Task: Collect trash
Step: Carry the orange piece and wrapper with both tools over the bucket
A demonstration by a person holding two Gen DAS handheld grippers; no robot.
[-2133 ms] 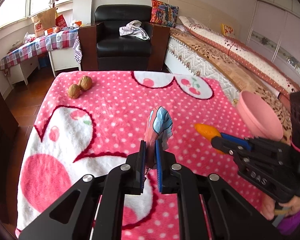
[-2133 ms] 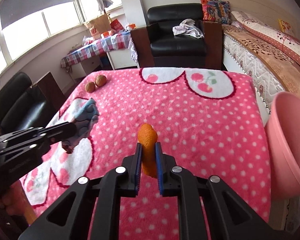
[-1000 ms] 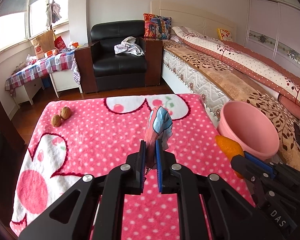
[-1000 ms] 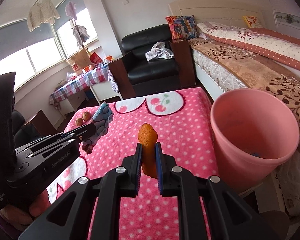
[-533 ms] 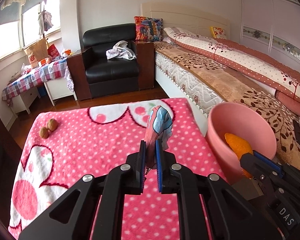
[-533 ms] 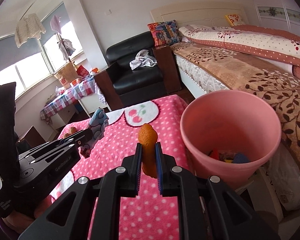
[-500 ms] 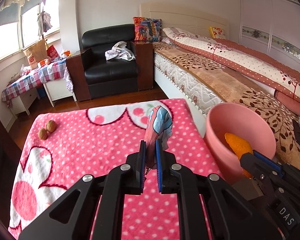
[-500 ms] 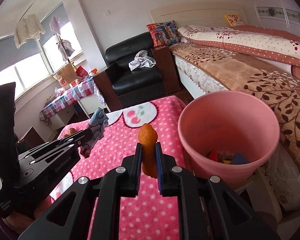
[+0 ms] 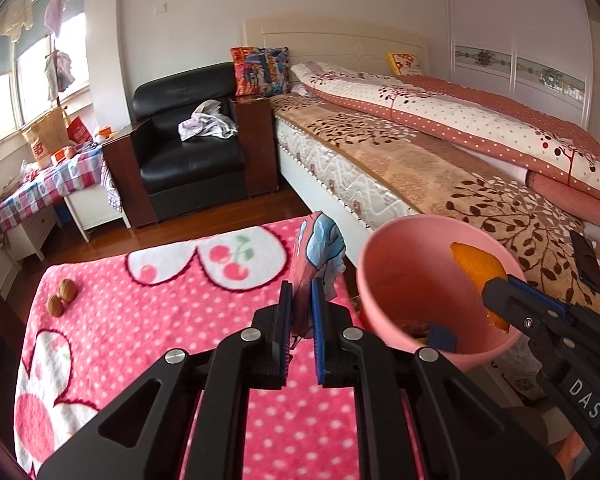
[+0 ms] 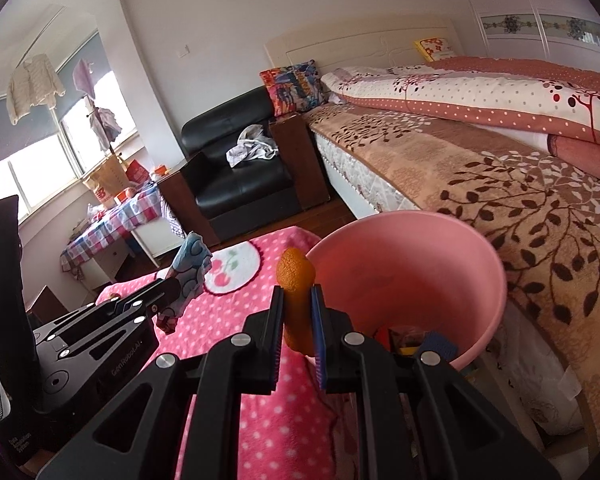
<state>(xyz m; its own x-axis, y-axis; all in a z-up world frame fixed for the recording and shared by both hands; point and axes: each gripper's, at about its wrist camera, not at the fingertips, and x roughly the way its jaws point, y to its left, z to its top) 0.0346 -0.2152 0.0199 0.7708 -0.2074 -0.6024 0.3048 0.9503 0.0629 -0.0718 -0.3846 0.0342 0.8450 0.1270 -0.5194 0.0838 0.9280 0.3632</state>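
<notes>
Orange peel [image 10: 296, 280] now over littered pink bin [image 10: 496, 280], both fingers clamped: right peel, left wrapper [image 9: 320, 248].

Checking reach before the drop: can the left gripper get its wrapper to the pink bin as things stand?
Probably yes: the left gripper holds the wrapper just beside the pink bin, whose mouth is open.

Daylit, slightly blurred, fisheye-warped edges

bucket [image 9: 380, 276] right of blanket [image 9: 172, 320]
</notes>
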